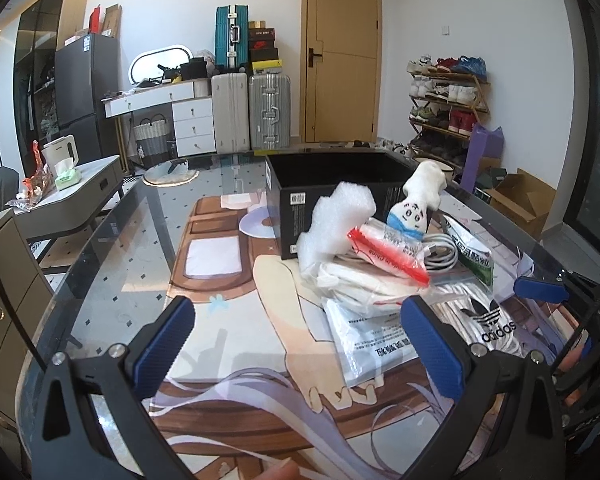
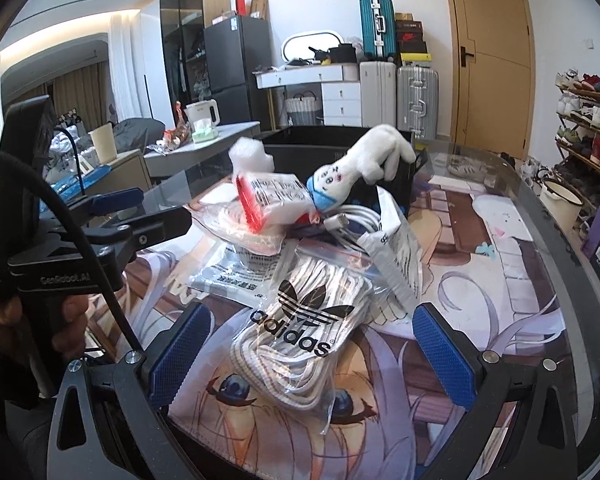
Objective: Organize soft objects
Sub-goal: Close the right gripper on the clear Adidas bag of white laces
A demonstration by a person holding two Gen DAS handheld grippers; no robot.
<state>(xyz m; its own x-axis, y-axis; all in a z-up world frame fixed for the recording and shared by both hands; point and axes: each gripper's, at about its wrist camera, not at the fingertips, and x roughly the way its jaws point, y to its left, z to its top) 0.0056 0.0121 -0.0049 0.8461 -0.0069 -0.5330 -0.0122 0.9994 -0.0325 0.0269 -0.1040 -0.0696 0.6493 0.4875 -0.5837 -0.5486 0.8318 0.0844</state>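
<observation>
A pile of soft things lies on the glass table by a black open box [image 1: 332, 176] [image 2: 340, 140]. It holds a white plush toy with a blue collar [image 1: 416, 204] [image 2: 352, 172], a white foam piece [image 1: 336, 220] [image 2: 250, 156], a red-edged clear packet [image 1: 388, 252] [image 2: 272, 200], a white cable coil [image 2: 356, 220], a flat white pouch [image 1: 368, 340] and an adidas bag of laces [image 2: 300, 320] [image 1: 488, 320]. My left gripper [image 1: 300, 344] is open and empty, just short of the pile. My right gripper [image 2: 312, 352] is open, its jaws either side of the adidas bag.
The table carries a printed anime mat [image 1: 228, 320] [image 2: 480, 264]. A grey side table with a kettle and tissue pack [image 1: 66, 176] stands to the left. Suitcases [image 1: 252, 112], a desk and a shoe rack [image 1: 448, 100] line the far wall.
</observation>
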